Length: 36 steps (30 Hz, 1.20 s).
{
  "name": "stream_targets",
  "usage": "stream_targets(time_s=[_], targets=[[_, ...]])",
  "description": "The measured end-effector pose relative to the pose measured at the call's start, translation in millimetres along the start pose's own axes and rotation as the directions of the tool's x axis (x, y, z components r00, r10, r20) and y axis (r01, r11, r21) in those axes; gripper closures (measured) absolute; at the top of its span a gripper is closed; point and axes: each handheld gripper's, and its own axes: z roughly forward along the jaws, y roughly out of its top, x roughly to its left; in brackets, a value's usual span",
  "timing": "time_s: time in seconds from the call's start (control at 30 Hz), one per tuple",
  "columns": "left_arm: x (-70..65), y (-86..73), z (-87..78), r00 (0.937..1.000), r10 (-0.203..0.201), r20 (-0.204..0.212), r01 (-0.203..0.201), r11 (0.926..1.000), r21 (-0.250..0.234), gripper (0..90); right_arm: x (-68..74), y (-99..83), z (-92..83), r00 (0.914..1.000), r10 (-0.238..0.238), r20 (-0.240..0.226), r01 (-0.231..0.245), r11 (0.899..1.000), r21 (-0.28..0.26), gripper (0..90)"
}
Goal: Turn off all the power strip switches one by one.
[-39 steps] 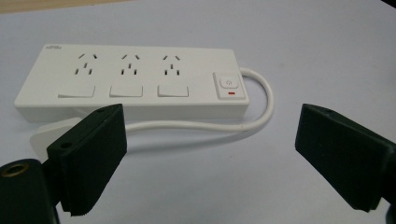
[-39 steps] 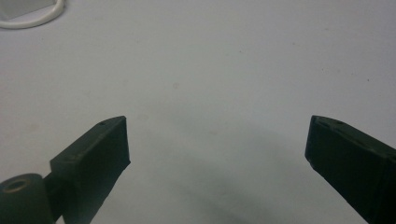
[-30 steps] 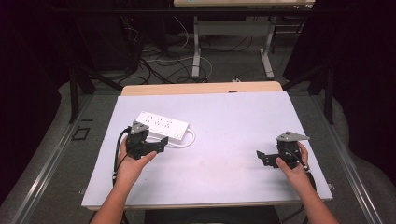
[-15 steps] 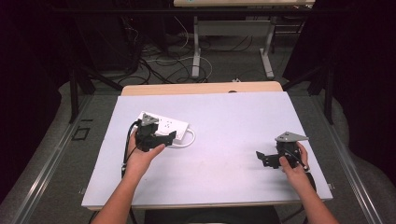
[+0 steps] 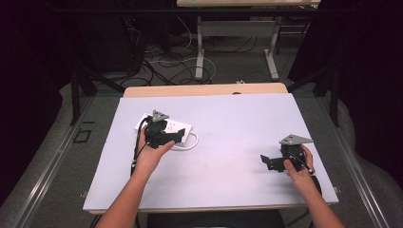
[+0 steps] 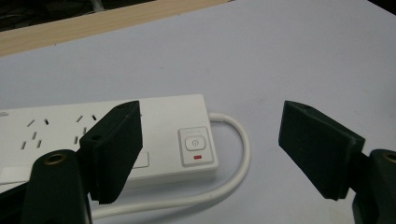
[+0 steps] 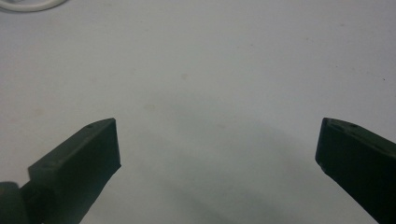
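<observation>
Dark surroundings frame the work area: beyond the table lie a grey floor (image 5: 62,142), loose cables (image 5: 166,59) and the metal legs of a second desk (image 5: 202,42). Across the middle sits a table (image 5: 237,156) covered by a pale lavender-grey sheet, with a strip of bare wood (image 5: 204,90) exposed along its far edge. On the sheet's left half lies a white power strip (image 6: 159,135), its white cord (image 6: 240,154) looping round the switch end. Its power button and a small red indicator face up. The left gripper (image 5: 164,135) hovers just over this end, jaws wide apart, one jaw overlapping the strip body in the left gripper view. The right gripper (image 5: 272,161) is well apart near the right edge, low over bare sheet, jaws wide apart and holding nothing.
</observation>
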Motion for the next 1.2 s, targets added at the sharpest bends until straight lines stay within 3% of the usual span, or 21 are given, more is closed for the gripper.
stream_targets(time_s=[0.13,0.4,0.7,1.2], targets=[[-0.7,3.5,4.4,0.9994,-0.032,0.012,0.032,0.9995,0.006,23.1,0.1,-0.2,0.1,1.0000,0.008,-0.004,-0.008,1.000,0.002,0.0],[-1.6,10.2,14.3,0.9997,-0.025,0.005,0.025,0.9995,0.019,24.0,-1.1,-0.9,1.0,1.0000,-0.001,-0.004,0.001,1.000,0.001,0.0],[-0.9,13.3,27.1,0.9988,-0.048,0.011,0.048,0.9979,0.043,25.0,-1.2,-1.2,0.9,1.0000,0.006,-0.007,-0.006,1.000,0.008,0.0],[9.5,11.8,37.5,0.9937,-0.112,-0.011,0.112,0.9898,0.088,38.7,-2.1,-2.6,2.8,0.9999,0.008,-0.012,-0.008,1.000,0.011,0.0]])
